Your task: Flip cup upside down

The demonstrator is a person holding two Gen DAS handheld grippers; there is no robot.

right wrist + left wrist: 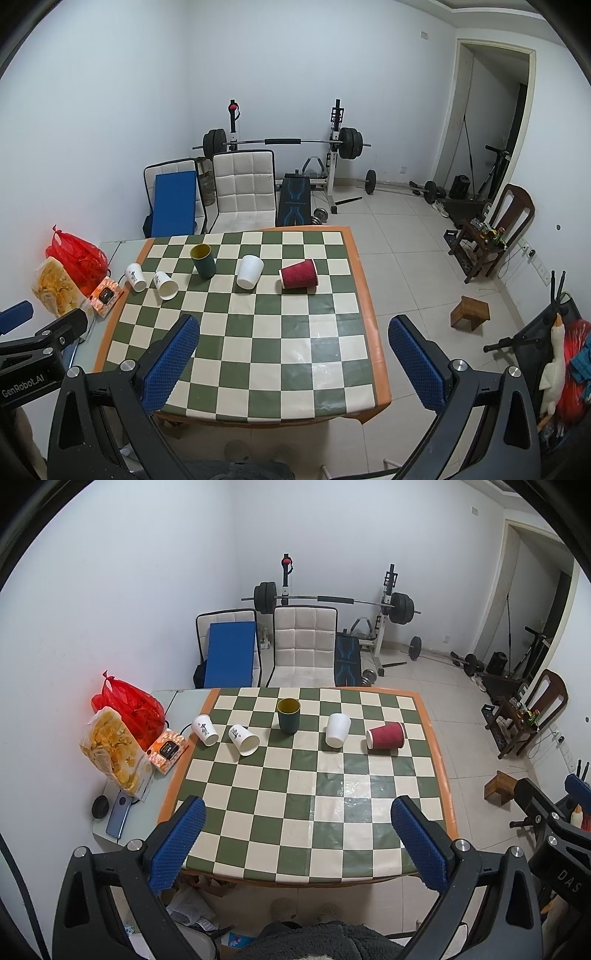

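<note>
Cups sit in a row across the far half of the table [436, 746], five total. Green cup [288, 715] upright, mouth up, yellow inside, middle of the row. Plain white cup [337, 730] just right of it, standing mouth down. Red ribbed cup [385, 735] at the right end, lying on its side, mouth toward the white cup. Two printed white paper cups at the left: printed cup near edge [205, 729] at the orange border of the checkered cloth, second printed cup [244, 739] just beside it; both tilted or lying, exact pose hard to tell. Left gripper [301, 843] hovers over the near table edge, jaws wide, nothing between them. Right gripper [293, 360] same, jaws wide, empty, over the near right part of the table; both well apart from the cups. Off the cloth to the left: red plastic bag [129, 705], snack bag [114, 751], small orange box [168, 750], phone [118, 819]. White padded chair [304, 646] behind the table, barbell rack [332, 602] against the wall.
</note>
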